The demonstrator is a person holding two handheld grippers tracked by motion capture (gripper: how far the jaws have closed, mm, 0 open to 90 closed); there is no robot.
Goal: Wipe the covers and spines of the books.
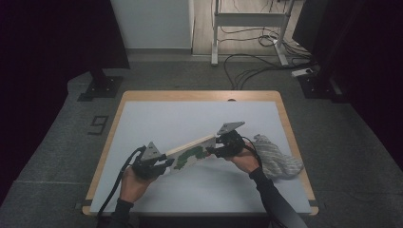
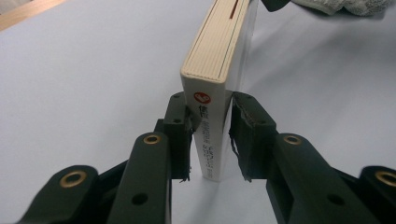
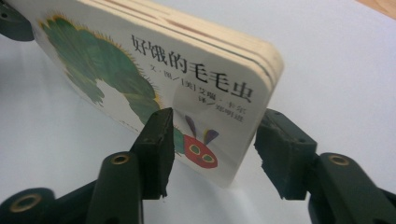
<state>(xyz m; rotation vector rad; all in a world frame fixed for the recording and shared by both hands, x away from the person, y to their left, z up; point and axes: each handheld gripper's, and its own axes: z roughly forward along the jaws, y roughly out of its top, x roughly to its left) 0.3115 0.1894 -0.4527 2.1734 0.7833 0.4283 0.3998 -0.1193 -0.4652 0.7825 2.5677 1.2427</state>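
At the near edge of the high view, two dark-sleeved forearms are seen coming in from the bottom, each hand carrying a tool. Between them a board book [image 1: 190,153] is held above the white bench [image 1: 157,118], its long side slanted upward from the left tool [image 1: 164,164] to the right tool [image 1: 212,151], with the cover picture of a green caterpillar turned toward the person.

In the left gripper view, the spine end of the book [image 2: 212,116] is clamped between the two black jaws, which are pressed against its front and back covers. A red round mark and printed characters are seen on the spine, and the thick cream page edges run away from the camera.

In the right gripper view, the right tool [image 3: 212,151] is seen parted around the book's rounded corner [image 3: 196,93]: the left jaw lies against the cover by the caterpillar's red head, while the right jaw stands just clear of the page edge, so a firm grip cannot be confirmed.

A crumpled grey cloth [image 1: 276,156] lies on the bench just beside the right hand [image 1: 244,160], near the right edge.
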